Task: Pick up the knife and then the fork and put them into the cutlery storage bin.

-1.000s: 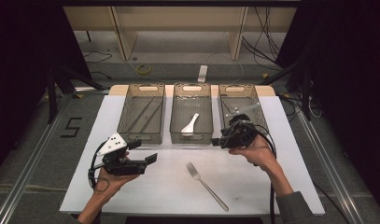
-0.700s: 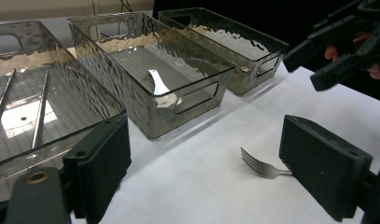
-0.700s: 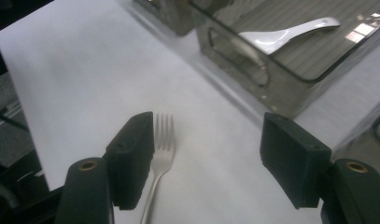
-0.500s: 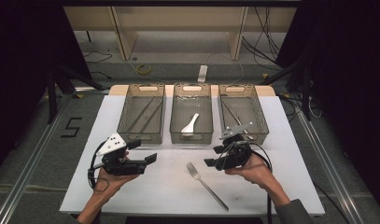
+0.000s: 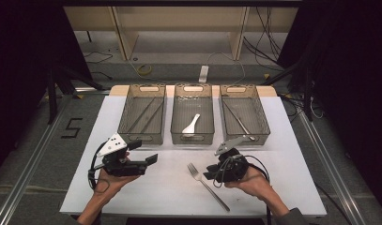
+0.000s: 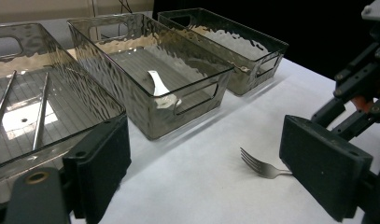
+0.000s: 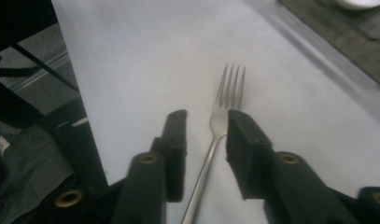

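Right gripper view: right tongs closing astride the fork, not yet pinching; left tongs spread.

on the white table a silver fork lies at a slant, tines toward the far side. the right hand-held gripper sits low just beside its neck, jaws having just been closing. the left hand-held gripper hovers well apart to the left, jaws apart. three clear bins stand in a row behind; a white spoon lies in the middle one.
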Motion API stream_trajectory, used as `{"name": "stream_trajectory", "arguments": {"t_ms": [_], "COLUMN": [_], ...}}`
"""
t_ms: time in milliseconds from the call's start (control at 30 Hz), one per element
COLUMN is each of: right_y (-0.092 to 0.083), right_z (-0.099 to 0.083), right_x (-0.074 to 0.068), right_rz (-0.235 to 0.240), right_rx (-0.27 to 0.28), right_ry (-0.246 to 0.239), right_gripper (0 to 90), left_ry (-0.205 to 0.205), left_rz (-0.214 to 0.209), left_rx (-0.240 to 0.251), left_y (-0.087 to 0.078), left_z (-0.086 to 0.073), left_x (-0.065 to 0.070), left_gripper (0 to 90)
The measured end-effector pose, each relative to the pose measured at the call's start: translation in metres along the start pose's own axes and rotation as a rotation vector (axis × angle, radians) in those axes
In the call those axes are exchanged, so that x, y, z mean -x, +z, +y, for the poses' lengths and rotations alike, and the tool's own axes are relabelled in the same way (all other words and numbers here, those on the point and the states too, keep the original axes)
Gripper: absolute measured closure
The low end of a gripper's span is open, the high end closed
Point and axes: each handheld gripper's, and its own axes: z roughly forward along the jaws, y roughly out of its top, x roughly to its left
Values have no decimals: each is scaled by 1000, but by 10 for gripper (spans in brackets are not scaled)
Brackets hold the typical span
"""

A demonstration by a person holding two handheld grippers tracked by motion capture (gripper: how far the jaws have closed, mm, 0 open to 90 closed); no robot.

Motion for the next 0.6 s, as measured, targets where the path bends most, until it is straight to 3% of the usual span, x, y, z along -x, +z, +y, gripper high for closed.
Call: {"name": "stream_trajectory", "arguments": {"t_ms": [267, 400, 600], "right_y": [15, 25, 37], "right_z": [-16, -22, -28], "right_x": [-10, -16, -23], "right_rz": [-5, 3, 27], "right_rx": [-104, -149, -209], "right_ry": [-47, -77, -85], "right_gripper": [895, 900, 900], "left_ry": [1, 1, 1], "left_rz": [1, 2, 1], "left_rx": [0, 0, -1], "left_y": [0, 0, 0], "left_z": [0, 0, 0], "left_x": [0, 0, 0], "left_gripper": [159, 159, 159]}}
